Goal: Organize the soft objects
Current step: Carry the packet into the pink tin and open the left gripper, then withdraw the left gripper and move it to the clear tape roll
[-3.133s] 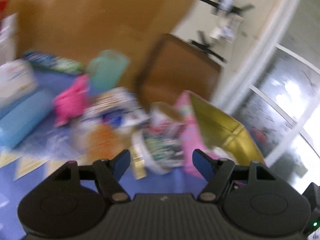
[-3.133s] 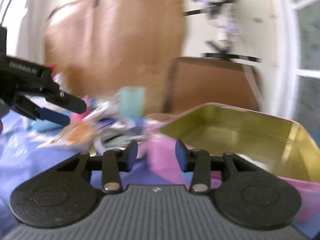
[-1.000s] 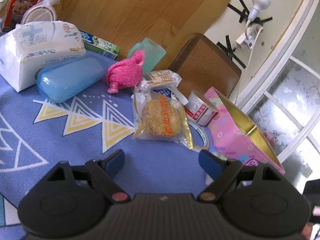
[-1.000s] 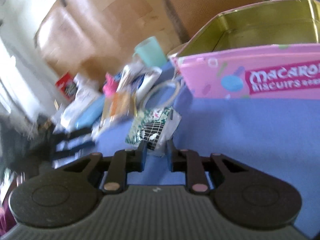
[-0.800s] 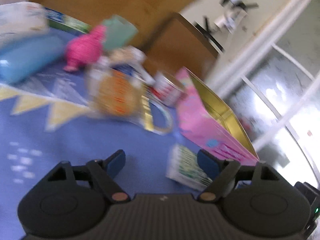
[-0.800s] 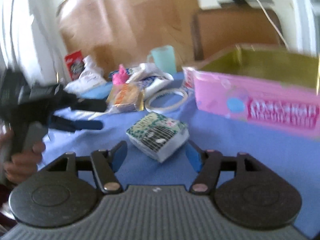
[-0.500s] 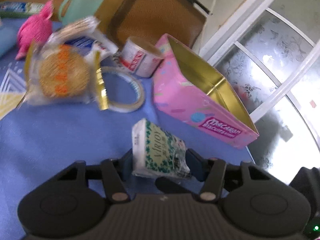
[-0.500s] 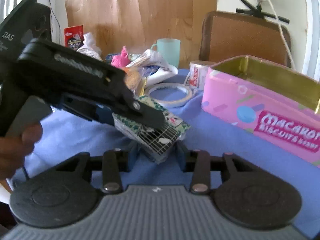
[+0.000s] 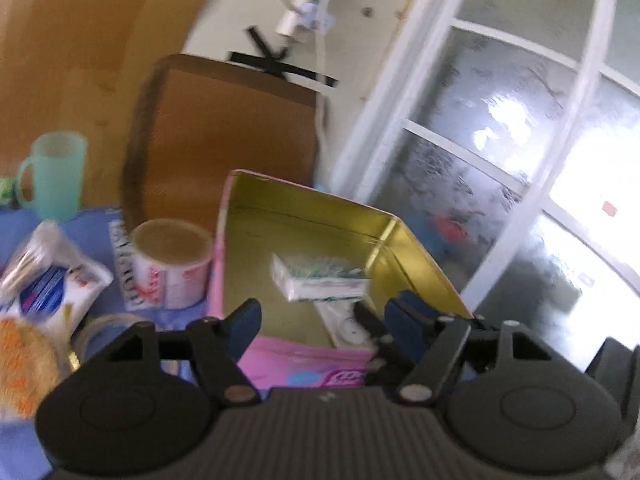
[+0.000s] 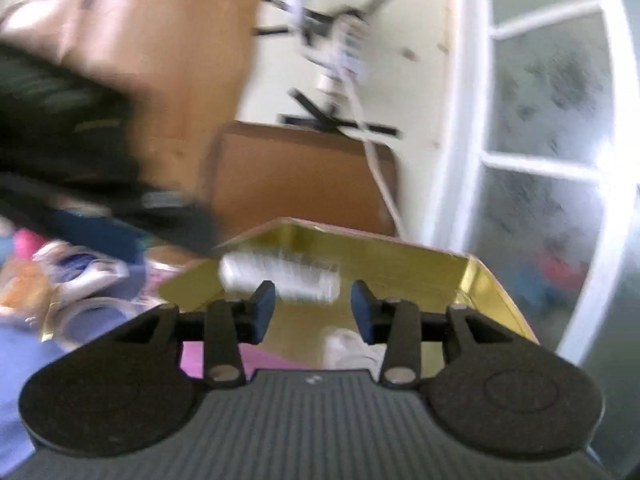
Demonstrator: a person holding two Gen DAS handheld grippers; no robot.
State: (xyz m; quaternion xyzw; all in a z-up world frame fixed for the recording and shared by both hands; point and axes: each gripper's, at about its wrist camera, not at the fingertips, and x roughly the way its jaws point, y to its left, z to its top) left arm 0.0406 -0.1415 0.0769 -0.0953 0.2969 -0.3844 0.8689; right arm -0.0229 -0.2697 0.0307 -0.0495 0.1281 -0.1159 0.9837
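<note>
Inside pink tin [image 9: 256, 354]: one tissue pack [image 9: 320, 278]; beside: one tape roll [image 9: 170, 264].

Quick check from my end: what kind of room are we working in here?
Most likely a lived-in home room, not a lab: a table under a blue cloth with household clutter, a mint mug, a pink biscuit tin, a chair back and frosted glass door panes.

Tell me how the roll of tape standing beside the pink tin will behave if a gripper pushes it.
The tape roll stands on its flat end, so it would probably slide, not roll. Its hollow core suggests it is light. It sits close against the pink tin, which would likely stop it that way.
</note>
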